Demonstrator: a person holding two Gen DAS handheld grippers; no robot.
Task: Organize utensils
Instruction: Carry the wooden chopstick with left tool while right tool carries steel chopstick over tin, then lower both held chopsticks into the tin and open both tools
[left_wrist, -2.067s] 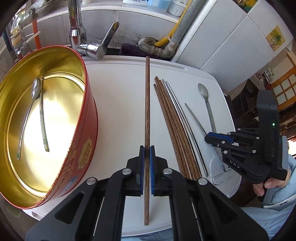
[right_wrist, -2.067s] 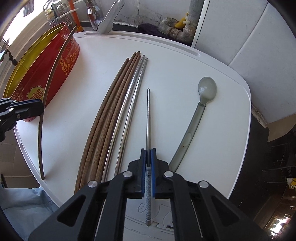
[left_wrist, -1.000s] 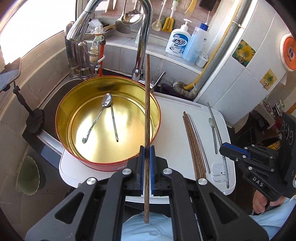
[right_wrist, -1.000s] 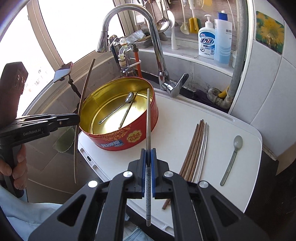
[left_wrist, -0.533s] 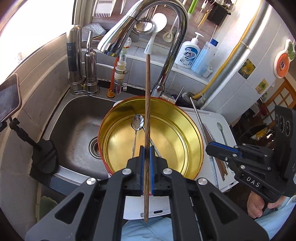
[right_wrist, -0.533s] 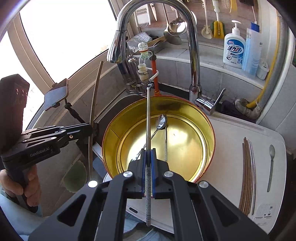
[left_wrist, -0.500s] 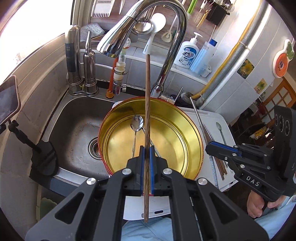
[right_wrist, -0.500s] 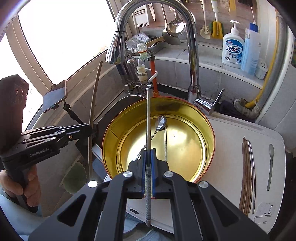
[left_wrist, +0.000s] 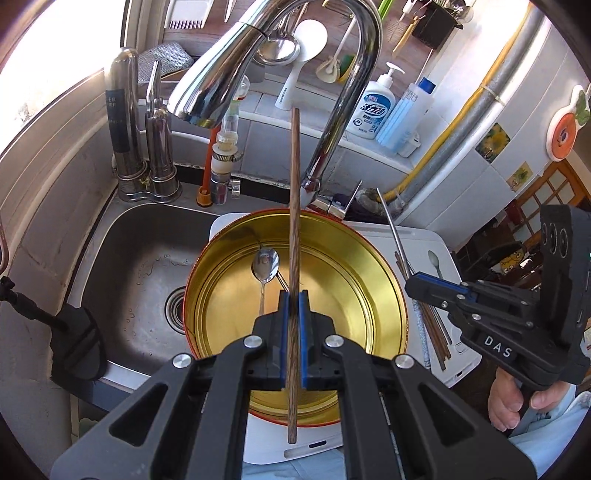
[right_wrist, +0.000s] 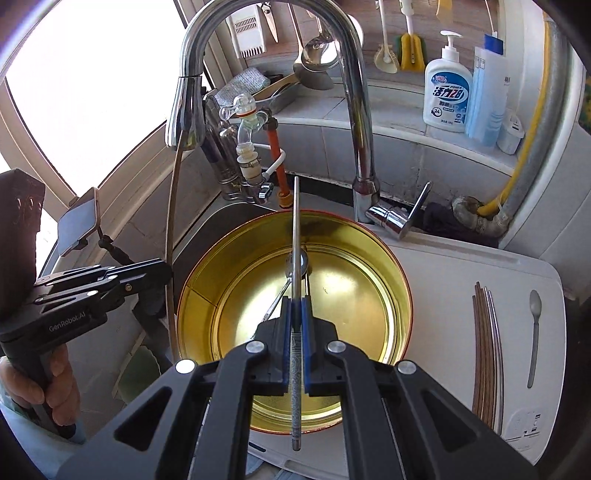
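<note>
We hold both tools above the round gold-lined tin (left_wrist: 388, 284), which sits on the white bench (right_wrist: 461, 273) at the near right edge of the sink (left_wrist: 129, 258). Our left tool (left_wrist: 291, 306) is pinching a wooden chopstick (left_wrist: 294, 206) about a third of the way up from its near end, and our right tool (right_wrist: 294, 314) is pinching a metal chopstick (right_wrist: 295, 229) the same way, jaws pressed together on the shaft in each case. Both sticks run away from us, far tips past the tin's far rim and near the faucet (right_wrist: 354, 110). What matters for the drop, we judge, is that each long axis crosses the tin's mouth over the spoon (left_wrist: 265, 264) on its floor, so the far tips must dip inside the rim before release. More chopsticks (right_wrist: 484, 347) and a grey spoon (right_wrist: 533, 332) lie on the bench to the right.
</note>
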